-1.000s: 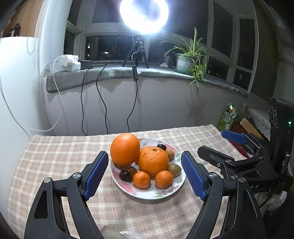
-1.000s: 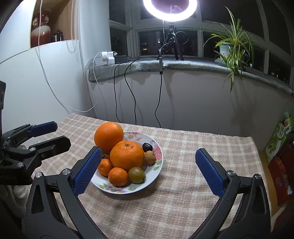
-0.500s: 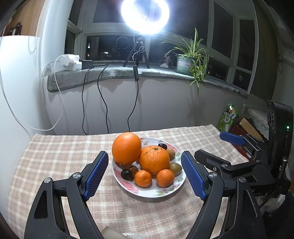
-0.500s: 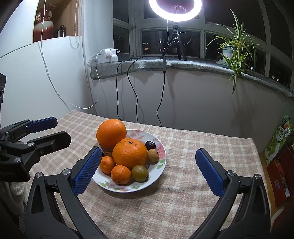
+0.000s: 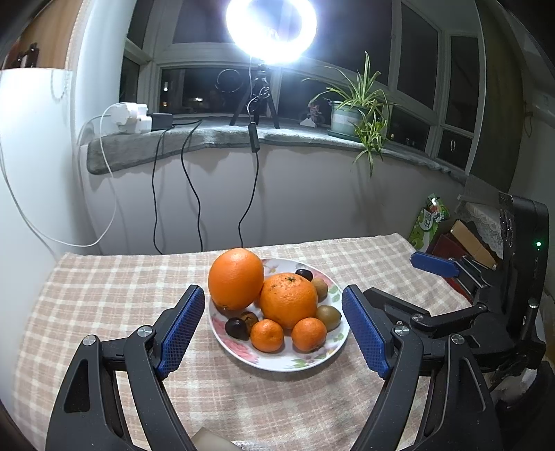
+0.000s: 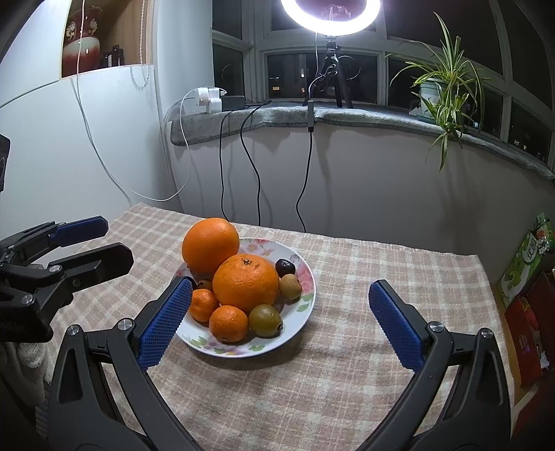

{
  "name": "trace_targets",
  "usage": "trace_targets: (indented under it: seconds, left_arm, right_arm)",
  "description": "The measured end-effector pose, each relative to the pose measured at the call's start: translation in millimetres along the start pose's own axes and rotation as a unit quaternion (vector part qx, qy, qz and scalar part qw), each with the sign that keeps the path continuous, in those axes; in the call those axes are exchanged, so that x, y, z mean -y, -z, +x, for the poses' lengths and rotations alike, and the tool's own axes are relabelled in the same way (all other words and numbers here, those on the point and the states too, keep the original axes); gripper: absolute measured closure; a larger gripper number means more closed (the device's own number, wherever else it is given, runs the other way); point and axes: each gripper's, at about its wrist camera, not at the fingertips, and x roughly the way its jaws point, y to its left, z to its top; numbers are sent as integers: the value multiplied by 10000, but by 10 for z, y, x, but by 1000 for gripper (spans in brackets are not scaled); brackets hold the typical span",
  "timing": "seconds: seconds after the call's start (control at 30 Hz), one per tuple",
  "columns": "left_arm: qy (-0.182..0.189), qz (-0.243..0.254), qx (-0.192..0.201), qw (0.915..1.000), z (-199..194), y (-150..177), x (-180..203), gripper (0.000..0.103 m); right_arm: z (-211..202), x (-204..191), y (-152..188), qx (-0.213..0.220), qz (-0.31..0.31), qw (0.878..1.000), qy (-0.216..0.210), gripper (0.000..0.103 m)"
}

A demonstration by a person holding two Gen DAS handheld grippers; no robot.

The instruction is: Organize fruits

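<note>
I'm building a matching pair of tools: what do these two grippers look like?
The left gripper and the right gripper match: matte black angular frames with silver pivot bolts, and flat jaws faced with blue, finely textured pads. A green light glows on the right one's black body.

In the lower half of the frame the left tool (image 5: pixel 274 329) stands wide open, its blue pads either side of a floral plate (image 5: pixel 277 360) on the checked cloth of the worktop (image 5: pixel 104 295). The plate carries a large orange (image 5: pixel 236 277), a second orange (image 5: pixel 288 300), two mandarins (image 5: pixel 267 335), kiwis (image 5: pixel 328 317) and dark small fruits (image 5: pixel 237 328). The right tool (image 5: pixel 433 277) enters at the right edge, empty. A ring light (image 5: pixel 271 29) glares at top centre
</note>
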Motion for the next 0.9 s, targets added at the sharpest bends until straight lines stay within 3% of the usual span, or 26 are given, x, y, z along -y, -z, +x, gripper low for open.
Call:
trace_targets:
  seconds: [0.9]
  left_arm:
    - [11,55,36,10000,-18,12,1,21]
  right_arm:
    - [41,-9,21,-122,-64,9999,14,0]
